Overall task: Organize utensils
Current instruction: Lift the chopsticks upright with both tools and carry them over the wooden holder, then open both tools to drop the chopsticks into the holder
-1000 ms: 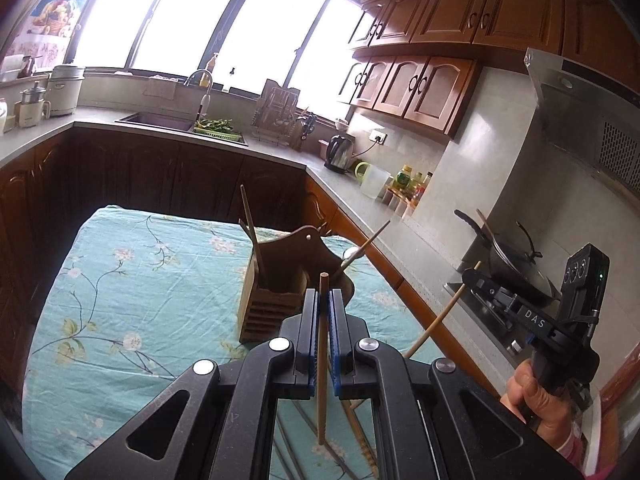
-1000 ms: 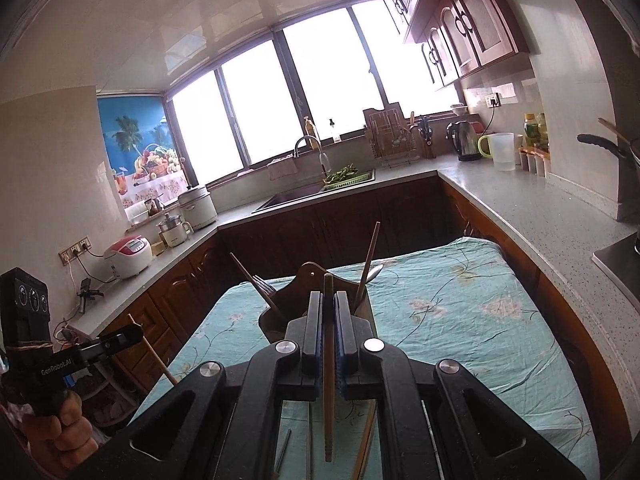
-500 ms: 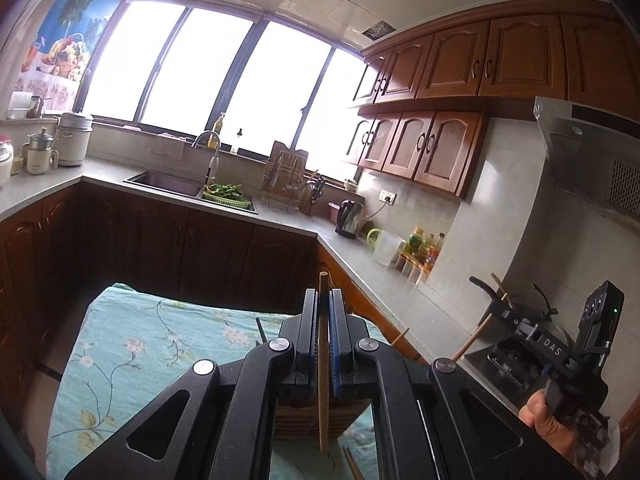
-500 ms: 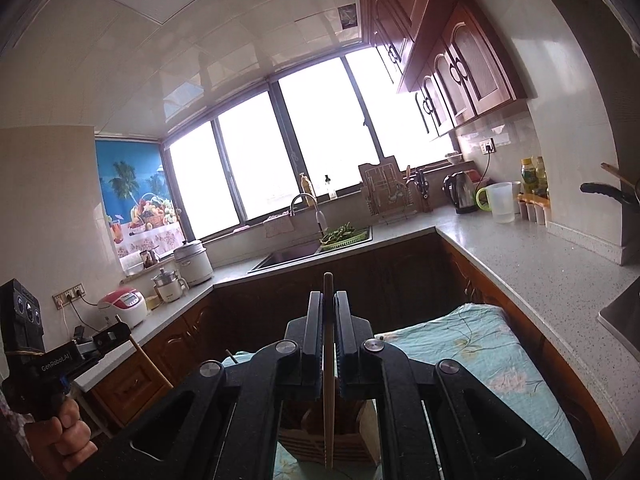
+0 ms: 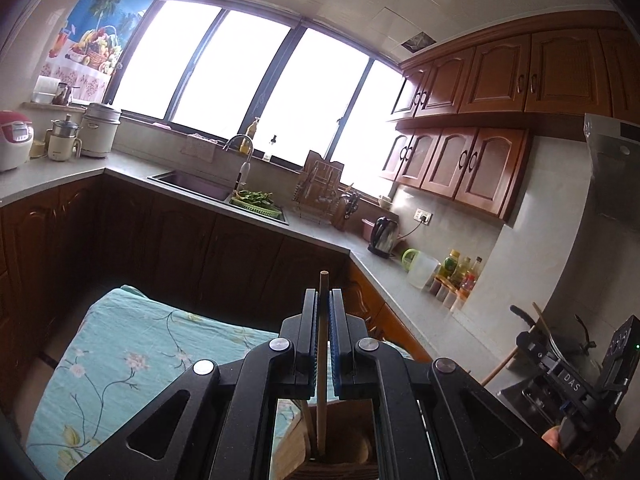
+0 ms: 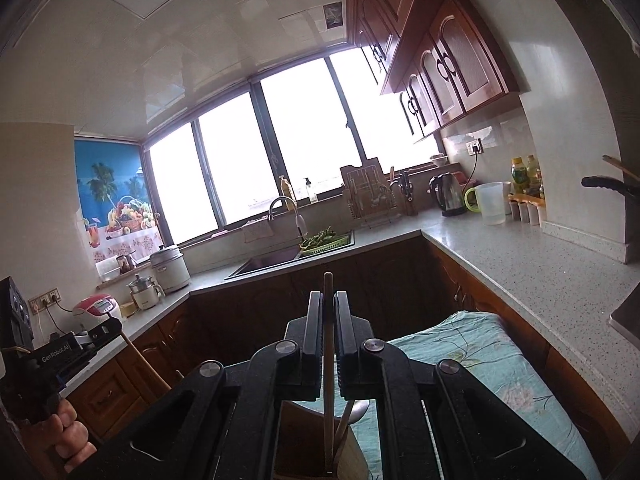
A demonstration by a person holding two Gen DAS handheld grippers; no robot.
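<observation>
My left gripper point(image 5: 323, 300) is shut on a wooden chopstick point(image 5: 322, 364) held upright; its lower end reaches into the wooden utensil holder point(image 5: 340, 456) just below the jaws. My right gripper point(image 6: 328, 300) is shut on another wooden chopstick point(image 6: 329, 380), also upright, with its lower end inside the same holder point(image 6: 312, 440), beside a metal spoon point(image 6: 352, 412). Each gripper shows in the other's view: the right one at the far right of the left wrist view point(image 5: 532, 344), the left one at the far left of the right wrist view point(image 6: 108, 328).
The holder stands on a table with a teal floral cloth point(image 5: 120, 364). Dark wood cabinets and a grey counter point(image 6: 520, 264) wrap around, with a sink point(image 5: 192, 184), kettle point(image 5: 383, 236), bottles and rice cookers. A pan point(image 5: 560, 340) sits on the stove at right.
Both grippers tilted upward and came in over the holder, so the table dropped out of view. The chopsticks' lower ends now sit inside the holder.
</observation>
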